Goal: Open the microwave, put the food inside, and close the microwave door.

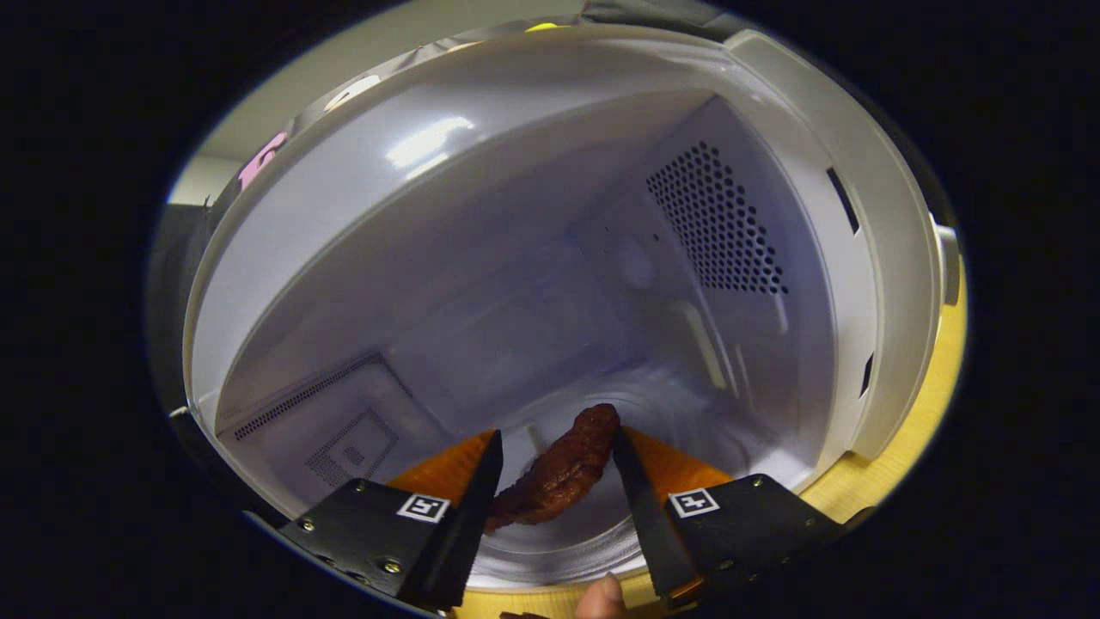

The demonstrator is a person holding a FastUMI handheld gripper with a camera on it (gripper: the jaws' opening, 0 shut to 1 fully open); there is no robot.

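You are reaching into the open microwave point(533, 258) with the gripper point(554, 468), and the food point(559, 473) is lying between its fingers, over the front part of the glass plate point(670, 421). The fingers are standing apart and seem not to be pressing it, so the placing step is probably finishing. Next, you should be pulling straight back, then closing the door.

one open microwave point(773, 103), one piece of brown food point(559, 473) on its one glass turntable point(687, 430), one gripper point(557, 438) with two fingers parted, the food between them, one fingertip point(601, 597) at six o'clock.
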